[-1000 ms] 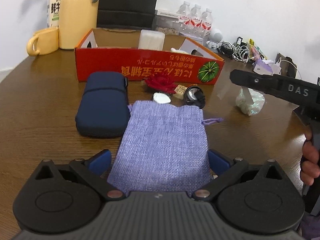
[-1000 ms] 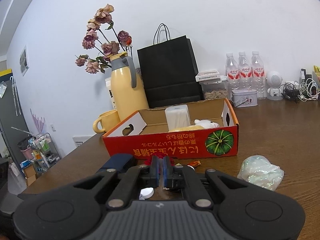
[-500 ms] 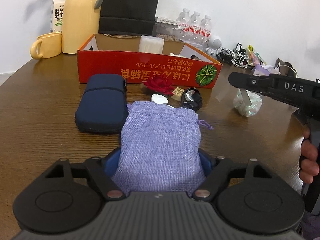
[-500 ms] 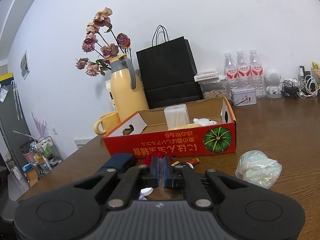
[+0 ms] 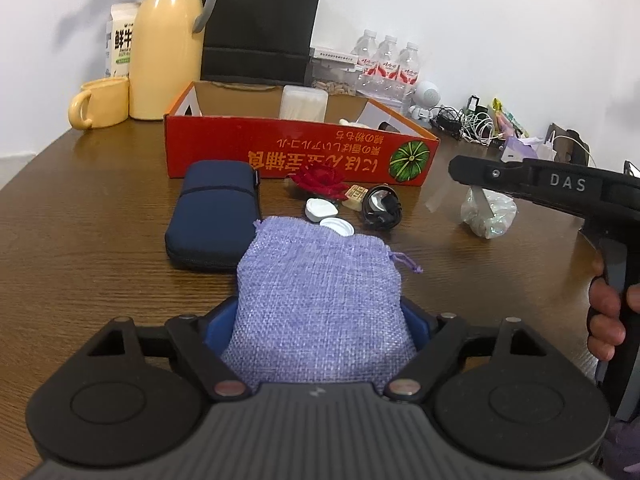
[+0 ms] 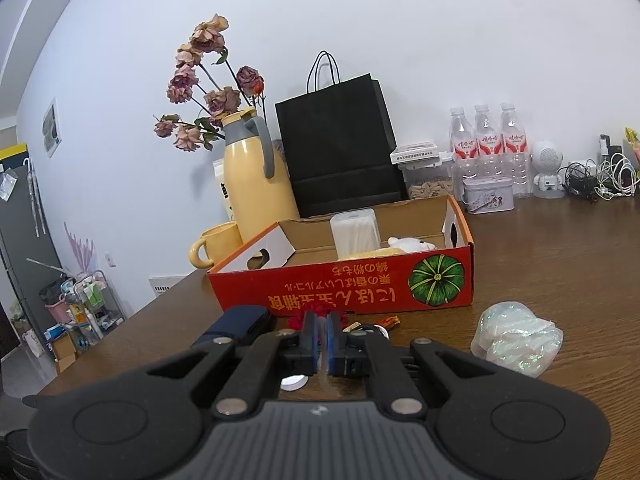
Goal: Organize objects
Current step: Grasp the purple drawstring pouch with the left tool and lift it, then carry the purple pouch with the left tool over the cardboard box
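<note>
The left gripper (image 5: 320,320), clamped on the soft lilac woven pouch (image 5: 320,300) just short of the red cardboard box (image 5: 300,152), could let the limp cloth slide free, while the right gripper (image 6: 323,344) hangs pinched shut on nothing.

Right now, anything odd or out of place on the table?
Nothing spilled or damaged. Loose small items, a red flower, two white caps and a black coiled cable, lie outside the red box, unsorted.

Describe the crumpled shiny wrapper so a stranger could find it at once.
Start at the red cardboard box with the green pumpkin picture. On the wooden table just right of its front corner lies the wrapper, alone: a translucent, iridescent, crumpled lump, unlike the dark items nearby.
</note>
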{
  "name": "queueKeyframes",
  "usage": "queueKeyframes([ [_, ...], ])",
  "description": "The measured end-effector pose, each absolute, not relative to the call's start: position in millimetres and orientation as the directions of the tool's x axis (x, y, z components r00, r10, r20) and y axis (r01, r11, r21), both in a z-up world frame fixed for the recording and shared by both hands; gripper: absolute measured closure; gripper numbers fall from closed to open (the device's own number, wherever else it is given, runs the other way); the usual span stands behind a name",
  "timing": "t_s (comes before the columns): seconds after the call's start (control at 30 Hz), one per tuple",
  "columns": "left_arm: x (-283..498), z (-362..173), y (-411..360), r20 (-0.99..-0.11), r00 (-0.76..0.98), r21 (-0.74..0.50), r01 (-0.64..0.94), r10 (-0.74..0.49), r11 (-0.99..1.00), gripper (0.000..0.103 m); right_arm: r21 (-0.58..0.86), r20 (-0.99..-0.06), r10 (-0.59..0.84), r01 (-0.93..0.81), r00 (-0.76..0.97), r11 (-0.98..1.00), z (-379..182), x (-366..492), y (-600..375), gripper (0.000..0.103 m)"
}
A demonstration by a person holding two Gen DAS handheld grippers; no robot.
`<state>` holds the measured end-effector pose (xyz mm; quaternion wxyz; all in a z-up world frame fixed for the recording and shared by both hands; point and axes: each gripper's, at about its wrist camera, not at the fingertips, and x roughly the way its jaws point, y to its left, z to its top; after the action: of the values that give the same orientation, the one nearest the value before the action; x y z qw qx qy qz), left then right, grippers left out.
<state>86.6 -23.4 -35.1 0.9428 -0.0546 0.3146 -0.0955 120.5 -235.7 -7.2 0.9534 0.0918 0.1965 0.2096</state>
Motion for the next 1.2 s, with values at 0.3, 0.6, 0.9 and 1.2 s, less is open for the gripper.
queueKeyframes([
  [0.3, 78, -23, -19, -0.517, 0.826, -0.157, 0.164, -0.223, 0.974, 0.071, 0.256, -0.339, 0.44, -0.368, 0.832, 0.894, -9, 120, -232, 0.099],
  [0.6, 79, 5, -19, -0.434, 0.886, -0.092, 0.139, -0.165, 0.986, 0.073, 0.235, -0.327, 0.451, -0.391, 0.831, 0.89, -3, 127, -223, 0.099],
  [0.9, 125, 39, -15, -0.354, 0.925, -0.082, 0.115, -0.137, 0.99, 0.073, 0.191, -0.29, 0.441, -0.4, 0.849, 0.896, 20, 156, -213, 0.099],
  [1.2, 189, 61, -14, -0.326, 0.94, -0.097, 0.071, -0.099, 0.993, 0.073, 0.155, -0.264, 0.408, -0.379, 0.874, 0.912, 41, 212, -198, 0.099],
])
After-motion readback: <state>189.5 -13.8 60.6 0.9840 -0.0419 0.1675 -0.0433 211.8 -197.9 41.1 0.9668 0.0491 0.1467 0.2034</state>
